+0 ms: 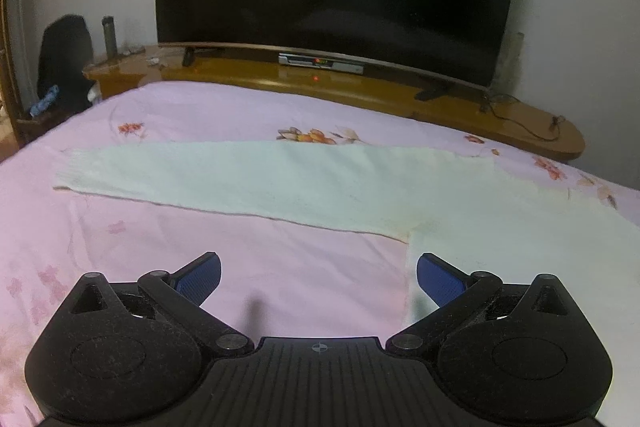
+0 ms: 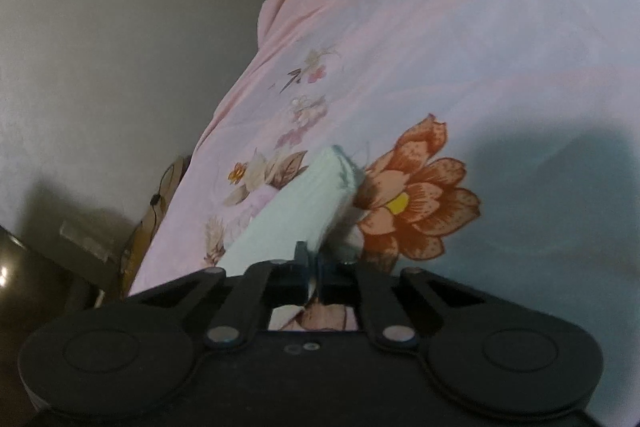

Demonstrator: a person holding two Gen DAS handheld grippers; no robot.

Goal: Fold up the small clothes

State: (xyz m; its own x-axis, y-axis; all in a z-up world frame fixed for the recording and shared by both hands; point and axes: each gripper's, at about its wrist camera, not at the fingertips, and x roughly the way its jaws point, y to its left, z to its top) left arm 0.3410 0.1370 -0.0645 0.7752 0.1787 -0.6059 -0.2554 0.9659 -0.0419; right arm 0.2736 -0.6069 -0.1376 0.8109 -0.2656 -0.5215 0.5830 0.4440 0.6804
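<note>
Two grippers seen, left gripper (image 1: 319, 277) spread wide above pink bedsheet (image 1: 200, 259), right gripper (image 2: 314, 261) clamped on pale sweater (image 2: 296, 203) sleeve.

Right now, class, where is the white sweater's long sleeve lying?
In the left wrist view, the sleeve lies flat across the pink bedsheet, stretching leftward beyond the open left gripper, before the TV stand.

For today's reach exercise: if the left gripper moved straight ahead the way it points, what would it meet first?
Probably the pale sleeve lying across the pink bedsheet; the open left gripper points over bare sheet first, though depth is unclear.
</note>
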